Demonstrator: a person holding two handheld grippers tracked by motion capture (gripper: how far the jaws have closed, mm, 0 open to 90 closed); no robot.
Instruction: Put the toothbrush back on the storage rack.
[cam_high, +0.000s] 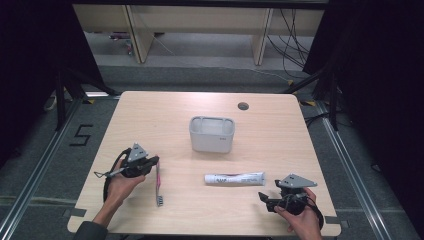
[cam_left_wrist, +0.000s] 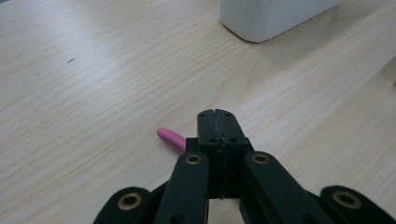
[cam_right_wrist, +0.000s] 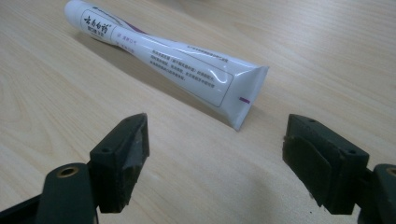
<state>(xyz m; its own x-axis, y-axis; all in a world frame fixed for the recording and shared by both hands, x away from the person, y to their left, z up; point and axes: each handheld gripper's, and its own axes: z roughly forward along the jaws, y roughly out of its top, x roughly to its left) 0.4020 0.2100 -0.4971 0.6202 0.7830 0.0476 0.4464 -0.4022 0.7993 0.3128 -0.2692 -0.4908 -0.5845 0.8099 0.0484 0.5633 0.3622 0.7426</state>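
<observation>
L gripper (cam_high: 150, 162) at near-left of table (cam_high: 150, 110), jaws clamped tight on pink toothbrush (cam_high: 158, 184); handle end pokes out left of the jaws in left gripper view, bristle head hangs toward near edge. R gripper (cam_high: 265, 197) near-right, jaws wide apart, nothing between, just beside toothpaste tube (cam_high: 234, 178)'s crimped end. White caddy (cam_high: 212, 134) mid-table, farther back.

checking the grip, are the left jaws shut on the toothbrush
Shut on it: the left gripper has its jaws pressed together, and the pink toothbrush handle sticks out beside them.
</observation>
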